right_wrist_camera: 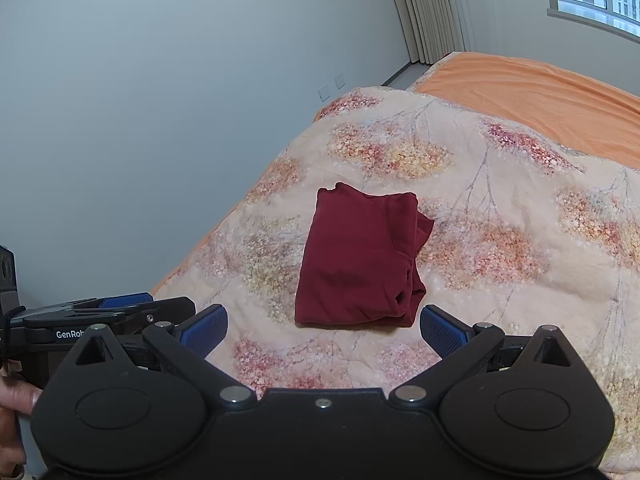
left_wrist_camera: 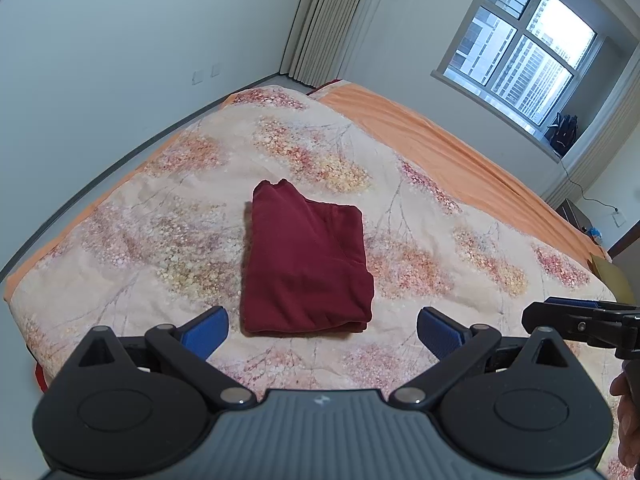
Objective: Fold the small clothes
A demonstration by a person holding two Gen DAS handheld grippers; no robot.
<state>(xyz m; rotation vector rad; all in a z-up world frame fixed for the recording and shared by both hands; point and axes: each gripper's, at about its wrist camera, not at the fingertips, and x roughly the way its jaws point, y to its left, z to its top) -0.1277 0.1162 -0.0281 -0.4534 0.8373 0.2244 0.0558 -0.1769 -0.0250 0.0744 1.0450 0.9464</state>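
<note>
We see the dark red garment (left_wrist_camera: 306, 262) lying folded into a compact, roughly rectangular packet in the middle of the floral quilt (left_wrist_camera: 168, 208), its layered edges showing along the right side and near corner in the right wrist view. Nothing rests on it and nothing touches it.

Just short of its near edge, we see the left gripper (left_wrist_camera: 322, 330) with its blue-padded fingers (left_wrist_camera: 204, 332) spread wide, one on either side of the packet's near corners, holding nothing. The right gripper (right_wrist_camera: 323, 330) is likewise spread apart and empty, its pads (right_wrist_camera: 442, 332) flanking the garment's near edge without contact. Each gripper appears side-on at the margin of the other's view, close beside it; part of a hand (right_wrist_camera: 16, 400) grips the handle there.

Around the garment, we note the quilt covering most of the bed, with an orange sheet (left_wrist_camera: 432, 136) exposed along the far side. Beyond it stand pale pleated curtains (left_wrist_camera: 328, 16) in the corner and a window (left_wrist_camera: 524, 52) facing tower blocks. A dark bag (left_wrist_camera: 564, 134) sits on the sill, and wall sockets (left_wrist_camera: 206, 74) mark the left wall. A small dark item of furniture (left_wrist_camera: 576, 216), possibly a bedside cabinet, stands past the sheet at the right; the view there is too distorted to say.
</note>
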